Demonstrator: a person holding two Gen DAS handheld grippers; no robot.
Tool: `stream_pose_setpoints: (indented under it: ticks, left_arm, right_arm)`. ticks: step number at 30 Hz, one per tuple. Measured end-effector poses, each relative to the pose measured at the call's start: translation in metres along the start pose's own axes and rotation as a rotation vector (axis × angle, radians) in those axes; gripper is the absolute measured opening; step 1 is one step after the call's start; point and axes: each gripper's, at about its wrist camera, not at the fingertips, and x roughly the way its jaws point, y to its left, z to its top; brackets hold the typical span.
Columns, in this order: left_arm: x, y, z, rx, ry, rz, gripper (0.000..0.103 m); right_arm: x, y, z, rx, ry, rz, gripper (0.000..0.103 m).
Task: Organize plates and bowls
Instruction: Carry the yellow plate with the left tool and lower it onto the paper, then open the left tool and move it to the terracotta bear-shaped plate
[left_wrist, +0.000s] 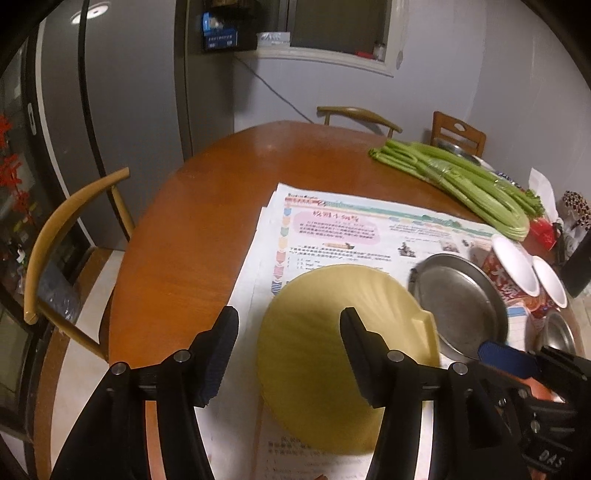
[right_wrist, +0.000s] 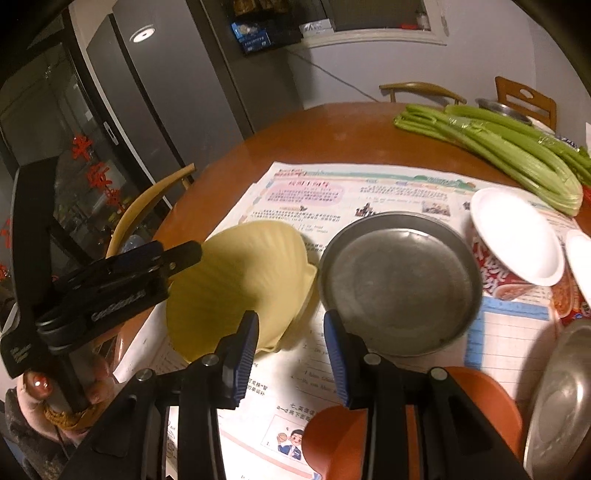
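Pale yellow plastic plate (left_wrist: 306, 306), moulded as a ribbed scallop shell, lies flat on colourfully printed paper worksheets (left_wrist: 332, 229) spread over a glossy brown wooden table (left_wrist: 203, 221). Its ribs fan out from a small squared hinge tab that points toward a round, dull-grey stainless steel plate (left_wrist: 458, 295) just beside it; the shell's broad curved edge faces away from that plate.

The left gripper (left_wrist: 290, 317) hovers over the shell's edge with its black ridged fingers spread well apart, gripping nothing. The right gripper (right_wrist: 291, 321) has its blue-padded fingers drawn in to a narrow slot, through which only paper shows. A smooth orange bowl (right_wrist: 480, 398) sits directly beneath it; whether the two touch cannot be told.

Past the steel plate, two red printed paper noodle cups (left_wrist: 513, 266) are tilted with their white insides toward the plates, bearing large Chinese characters too blurred to read. A shiny steel bowl (right_wrist: 557, 398) stands at the near right. A long bundle of green celery stalks (left_wrist: 461, 184) lies diagonally across the far side.

The worksheets carry small Chinese text, illegible here. White letters "DAS" mark the right gripper's body.
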Motion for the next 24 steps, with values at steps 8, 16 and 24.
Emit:
stream_pose_setpoints:
  ticks: [8, 16, 24]
  left_arm:
    - [-0.027, -0.018, -0.008, 0.022, -0.024, -0.03, 0.06]
    - [-0.049, -0.039, -0.017, 0.041, -0.038, -0.061, 0.06]
    - [-0.062, -0.062, -0.026, 0.069, -0.035, -0.09, 0.06]
  right_arm:
    - [-0.018, -0.005, -0.001, -0.005, -0.036, -0.035, 0.037]
    - [-0.037, -0.012, -0.006, -0.002, -0.059, -0.041, 0.037]
    - [-0.063, -0.022, -0.019, 0.005, -0.089, -0.056, 0.037]
